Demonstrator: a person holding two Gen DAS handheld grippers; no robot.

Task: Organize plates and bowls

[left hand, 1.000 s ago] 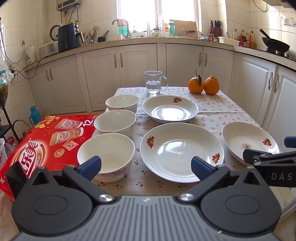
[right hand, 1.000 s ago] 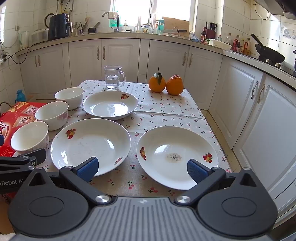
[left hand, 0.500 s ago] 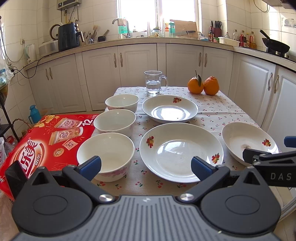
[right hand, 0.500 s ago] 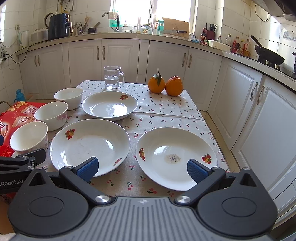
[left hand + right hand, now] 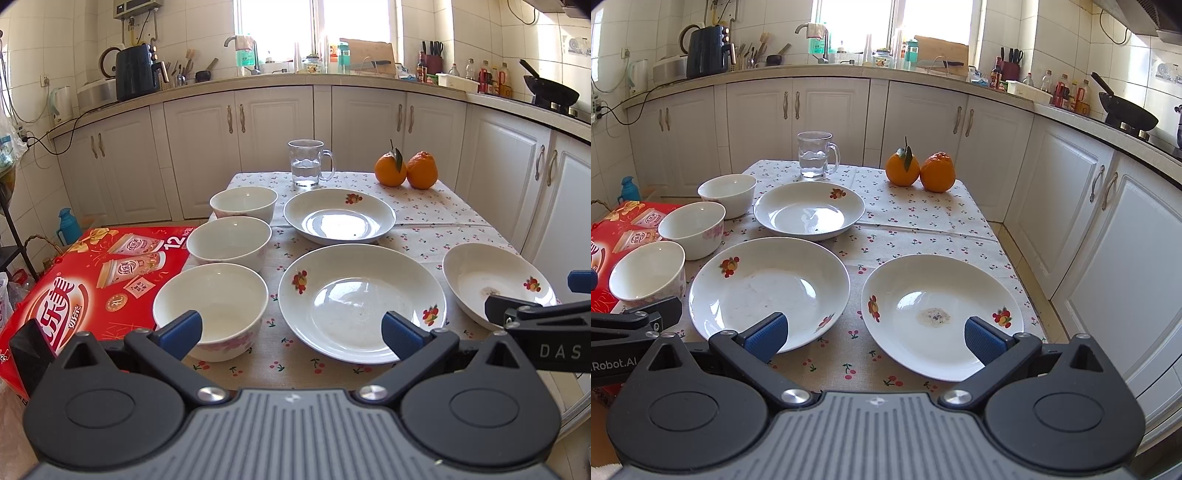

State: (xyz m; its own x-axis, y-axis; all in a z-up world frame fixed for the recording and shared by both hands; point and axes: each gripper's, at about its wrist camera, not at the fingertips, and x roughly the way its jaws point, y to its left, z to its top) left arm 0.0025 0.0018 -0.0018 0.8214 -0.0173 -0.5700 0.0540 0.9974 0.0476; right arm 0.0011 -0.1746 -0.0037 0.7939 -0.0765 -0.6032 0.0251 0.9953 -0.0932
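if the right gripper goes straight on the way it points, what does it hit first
Most likely the near rim of the stained plate: the right gripper has open jaws framing its left half. Height above the table is unclear, so it might pass over.

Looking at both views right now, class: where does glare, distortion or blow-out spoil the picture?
Left wrist view: the window is blown out white, glare sits on the far plate, and the fisheye bends the counter edge into a curve. Right wrist view: the same window is washed out, and the cabinet doors at the right bow outward; the table things stay sharp.
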